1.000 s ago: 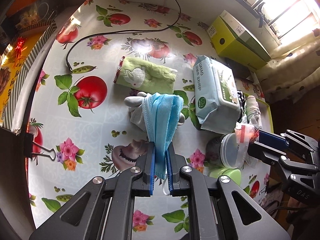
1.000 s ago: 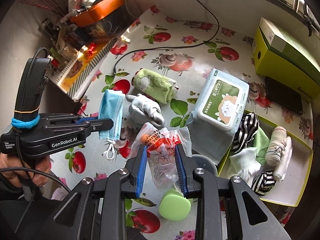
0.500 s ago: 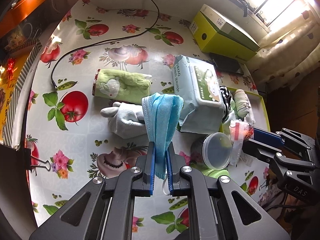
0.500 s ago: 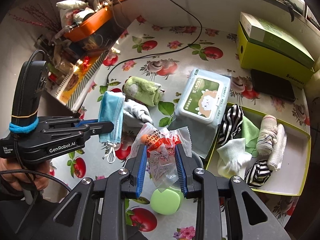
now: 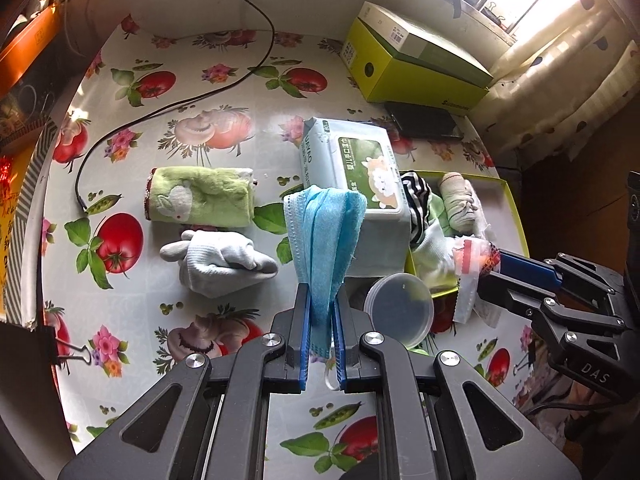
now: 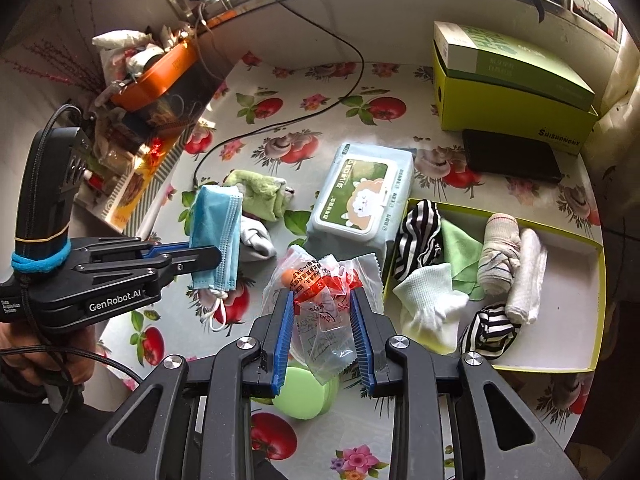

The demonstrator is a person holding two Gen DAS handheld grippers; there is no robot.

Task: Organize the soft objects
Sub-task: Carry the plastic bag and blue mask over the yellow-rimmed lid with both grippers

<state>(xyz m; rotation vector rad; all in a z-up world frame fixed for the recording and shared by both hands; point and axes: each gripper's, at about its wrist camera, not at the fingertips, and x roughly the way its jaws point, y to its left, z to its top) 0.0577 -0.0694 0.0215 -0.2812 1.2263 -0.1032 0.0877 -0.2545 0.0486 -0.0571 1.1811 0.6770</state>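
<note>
I have both hands loaded above the desk (image 5: 132,276), and the job now, as I judge it, is to carry both loads across to the yellow-rimmed tray (image 6: 600,304) and let them go cleanly. The left gripper (image 5: 320,336) has its fingers clamped on a folded blue face mask (image 5: 326,236), which stands up out of the grip with its ear loops dangling below. The right gripper (image 6: 322,344) has its fingers pressed on a crinkly clear plastic packet (image 6: 320,304) with red print, bunched up between the pads.

The tray sits on the right side of the desk, just beside the pack of wet wipes (image 6: 362,200), and it already holds striped socks (image 6: 418,236), a green cloth (image 6: 460,252), a white sock (image 6: 428,308) and two rolled cloths (image 6: 500,252). The bare floor of the tray lies toward its far right side, so I would aim there, not onto the pile near the left wall.

I would take the packet in first, since the right gripper is nearer the tray, then bring the mask in behind it so the two grippers do not cross. The mask is floppy and its loops could snag on the tray rim, so I want it well over the wall before I part the fingers. The round lidded tub (image 5: 400,310) and the green disc (image 6: 306,396) beneath the right gripper are easy to knock, so I would keep both loads high until past them. The green towel (image 5: 200,196) and the grey glove (image 5: 218,260) lie on the desk, not yet sorted.
</note>
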